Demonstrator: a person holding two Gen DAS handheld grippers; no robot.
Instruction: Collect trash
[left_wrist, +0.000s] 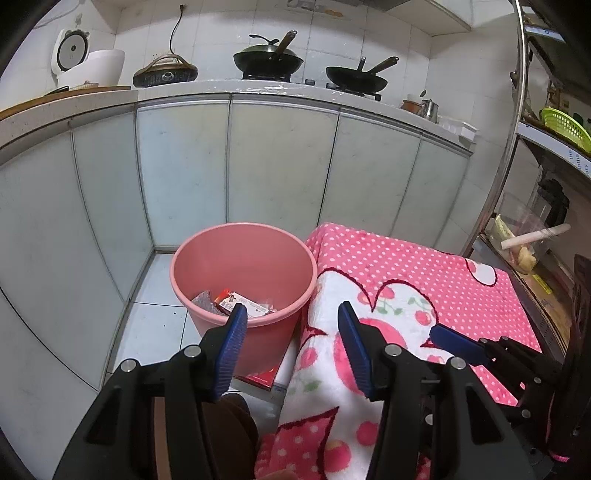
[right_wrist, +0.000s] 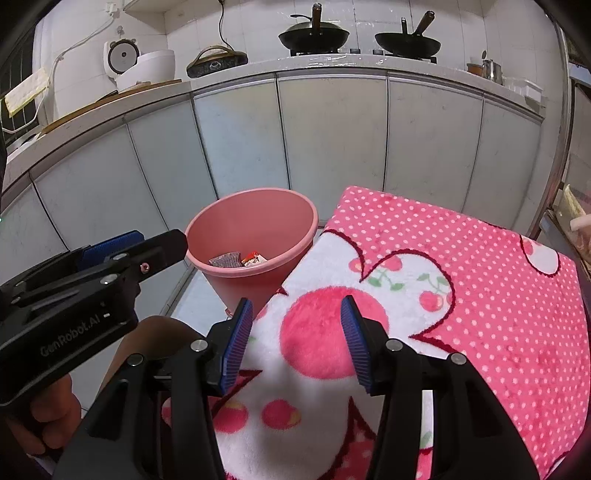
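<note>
1. The left gripper (left_wrist: 291, 314) has its blue pads spread wide with nothing between them. It hangs above the near rim of the bucket and the left edge of the blanket.
2. The right gripper (right_wrist: 297, 308) is also spread, nothing between its pads. It hangs over the blanket's white part, above a big pink spot.
3. The bucket (left_wrist: 207, 254) is pink and stands on the tiled floor, touching the blanket's left edge, in front of the grey cabinet doors (left_wrist: 184, 166).
4. The trash (left_wrist: 236, 301) lies at the bottom of the bucket: a red and white wrapper beside a grey crumpled piece (right_wrist: 224, 259).
5. The blanket (right_wrist: 461, 280) is pink with white dots and cherries, covering a raised surface to the right of the bucket; no loose items show on it.
6. On the far counter (left_wrist: 295, 88) stand two black woks (left_wrist: 267, 59), a white rice cooker (left_wrist: 88, 66) at the left and a small metal pot (left_wrist: 430, 109) at the right.
7. A hand (right_wrist: 48, 417) holds the left gripper's handle, seen at the near left of the right wrist view.
</note>
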